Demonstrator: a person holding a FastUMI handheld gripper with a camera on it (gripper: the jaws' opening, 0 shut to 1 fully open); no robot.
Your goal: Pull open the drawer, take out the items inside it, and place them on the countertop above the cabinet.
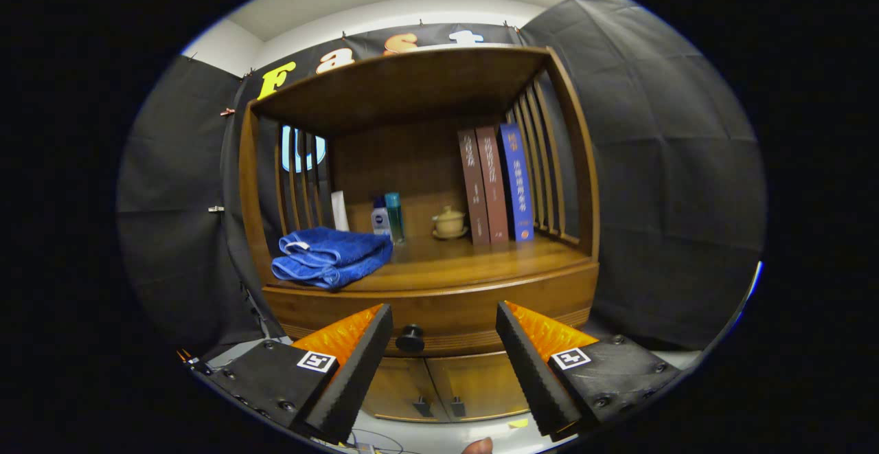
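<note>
The wooden drawer [439, 316] is being kept closed beneath the countertop [474, 258], its black knob [411, 338] facing outward.

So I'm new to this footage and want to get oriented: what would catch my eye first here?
The two open fingers with orange sides frame a dark drawer knob just ahead of them, on the closed drawer front. Above it, on the wooden cabinet's countertop, a folded blue towel lies at the left front corner. Three upright books stand at the back right.
</note>
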